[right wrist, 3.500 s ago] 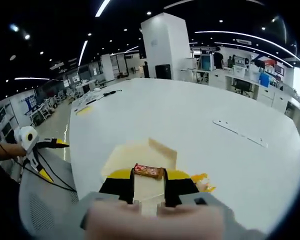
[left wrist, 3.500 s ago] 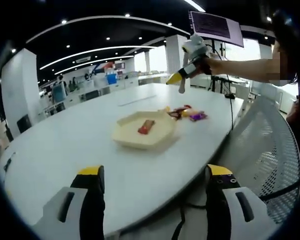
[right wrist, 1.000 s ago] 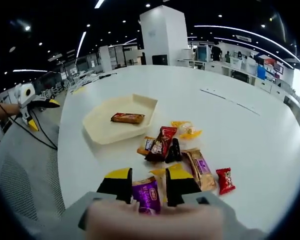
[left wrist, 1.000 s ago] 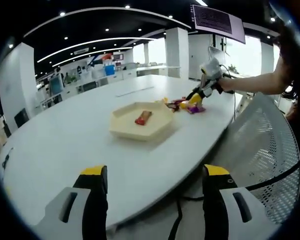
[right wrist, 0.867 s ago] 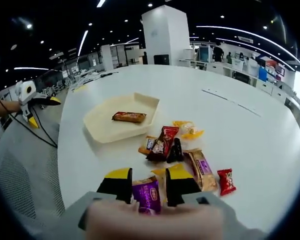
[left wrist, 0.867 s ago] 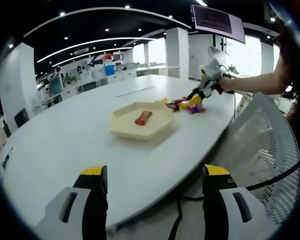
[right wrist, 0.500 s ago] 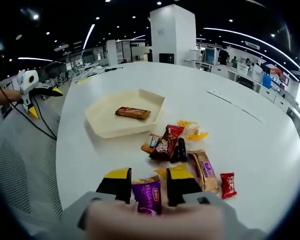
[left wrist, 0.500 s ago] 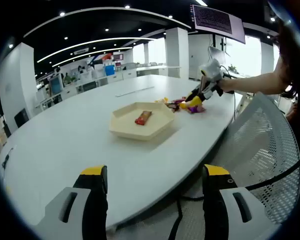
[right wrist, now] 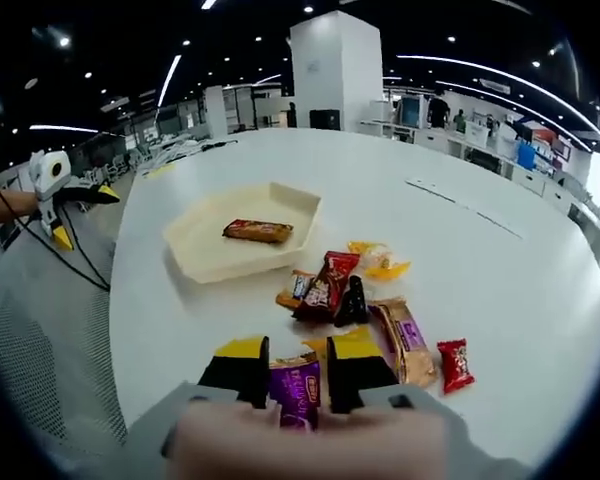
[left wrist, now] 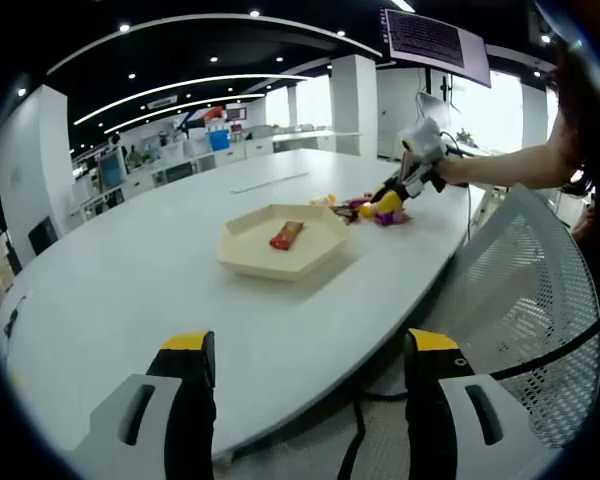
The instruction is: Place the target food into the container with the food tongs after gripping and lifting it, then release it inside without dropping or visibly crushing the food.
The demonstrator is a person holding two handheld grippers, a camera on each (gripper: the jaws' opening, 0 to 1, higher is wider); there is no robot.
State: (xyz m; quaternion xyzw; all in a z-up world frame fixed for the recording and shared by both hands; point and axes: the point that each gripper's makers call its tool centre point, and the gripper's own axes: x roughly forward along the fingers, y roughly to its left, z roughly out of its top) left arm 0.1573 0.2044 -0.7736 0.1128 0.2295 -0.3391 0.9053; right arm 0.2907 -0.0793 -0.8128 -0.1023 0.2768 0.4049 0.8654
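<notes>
A cream hexagonal tray [right wrist: 208, 268] holds one red-brown bar [right wrist: 257, 231]. Loose wrapped candies lie to its right, among them a red-and-black pack [right wrist: 325, 283], a gold bar [right wrist: 400, 340] and a small red candy [right wrist: 453, 364]. My right gripper [right wrist: 297, 352] is down at the table, its yellow-tipped jaws pressed against both sides of a purple candy [right wrist: 295, 386]. In the left gripper view the same tray [left wrist: 280, 270] sits mid-table, and the right gripper [left wrist: 390, 201] is held low over the candy pile [left wrist: 360, 209]. My left gripper [left wrist: 310, 346] hovers open off the table's near edge.
The white table [left wrist: 110, 290] is large and oval. A white mesh chair [left wrist: 540, 300] stands at its right side. A person's arm [left wrist: 510, 168] reaches in from the right. The left gripper [right wrist: 52, 188] hangs off the table's left edge, with a black cable below it.
The right gripper's jaws have drawn closer together around the purple candy. The left gripper has stayed still and open.
</notes>
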